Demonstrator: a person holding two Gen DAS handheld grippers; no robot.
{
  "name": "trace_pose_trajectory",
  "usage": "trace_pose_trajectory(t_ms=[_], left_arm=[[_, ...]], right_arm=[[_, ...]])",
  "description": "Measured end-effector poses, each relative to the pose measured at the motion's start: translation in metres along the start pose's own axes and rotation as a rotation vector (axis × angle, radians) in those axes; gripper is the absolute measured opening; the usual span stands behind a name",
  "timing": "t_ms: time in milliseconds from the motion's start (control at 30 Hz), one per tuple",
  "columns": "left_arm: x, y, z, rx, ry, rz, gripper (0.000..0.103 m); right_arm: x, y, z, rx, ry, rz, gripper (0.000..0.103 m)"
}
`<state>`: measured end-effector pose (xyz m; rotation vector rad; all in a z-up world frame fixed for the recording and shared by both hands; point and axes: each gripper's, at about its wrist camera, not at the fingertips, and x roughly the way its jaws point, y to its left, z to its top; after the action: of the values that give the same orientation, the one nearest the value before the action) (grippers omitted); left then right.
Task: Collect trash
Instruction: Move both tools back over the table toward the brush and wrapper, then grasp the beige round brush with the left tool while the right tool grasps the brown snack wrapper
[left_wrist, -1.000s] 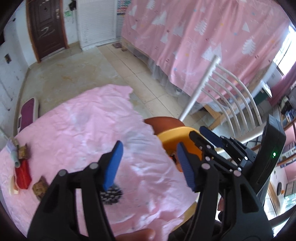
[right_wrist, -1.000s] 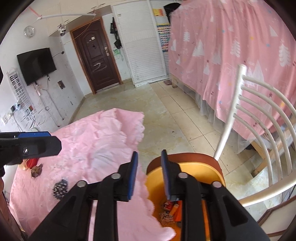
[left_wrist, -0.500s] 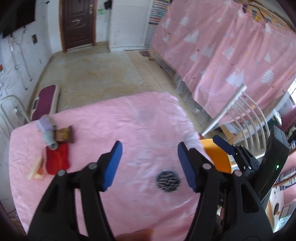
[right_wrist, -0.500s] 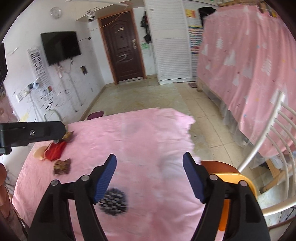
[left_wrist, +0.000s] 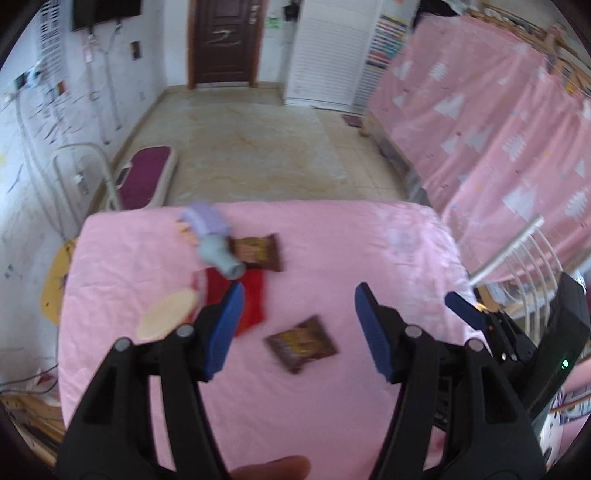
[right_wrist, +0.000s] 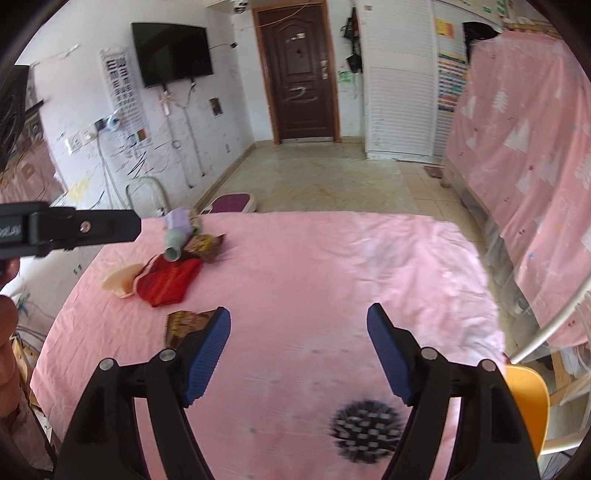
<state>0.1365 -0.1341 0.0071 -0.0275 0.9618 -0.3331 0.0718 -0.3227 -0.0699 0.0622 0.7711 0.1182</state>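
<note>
1. Your left tongs (left_wrist: 299, 325) hang open over the pink-covered worktop (left_wrist: 369, 258) with nothing between the blue pads.
2. Your right tongs (right_wrist: 298, 350) also gape wide and empty. Their jaws have just been opening.
3. Nearest the left tongs lies a brown snack wrapper (left_wrist: 301, 343), flat on the cloth, roughly between the two pads in that view (blurred, so no print is legible).
4. In the right wrist view a black-and-white spiky ball (right_wrist: 365, 430) sits on the cloth just under the right pad, and the rim of an orange bin (right_wrist: 528, 398) shows past the worktop's right edge.
5. Farther out, to the left, a red packet (left_wrist: 255, 295) lies beside a pale round biscuit-like piece (left_wrist: 168, 314).
6. Beyond those, a grey-and-lilac tube-shaped item (left_wrist: 212, 240) rests touching a second brown wrapper (left_wrist: 258, 253).
7. Past the worktop are the tiled floor (left_wrist: 258, 147), a dark door (right_wrist: 299, 74) and a pink curtain (left_wrist: 498, 129).
</note>
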Motion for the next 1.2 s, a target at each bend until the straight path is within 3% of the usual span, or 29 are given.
trace_pose_trajectory(t_ms=[267,600,1000,1167,1200], left_arm=[[0.004,0.057,-0.009,-0.091,0.019,0.052,0.06],[0.024,0.083,-0.024,-0.024,0.081,0.097,0.06],[0.054,0.118,-0.028,-0.065,0.128,0.107,0.06],[0.059,0.134,-0.027,-0.126,0.139,0.067,0.04],[0.059,0.137,-0.027,-0.136,0.138,0.062,0.04]], right_arm=[[0.022,0.035,0.001,-0.057,0.051,0.05,0.068],[0.043,0.064,-0.005,-0.113,0.105,0.093,0.07],[0.064,0.076,-0.006,-0.144,0.155,0.108,0.07],[0.071,0.081,-0.005,-0.155,0.166,0.107,0.07],[0.072,0.081,-0.006,-0.155,0.172,0.108,0.07]])
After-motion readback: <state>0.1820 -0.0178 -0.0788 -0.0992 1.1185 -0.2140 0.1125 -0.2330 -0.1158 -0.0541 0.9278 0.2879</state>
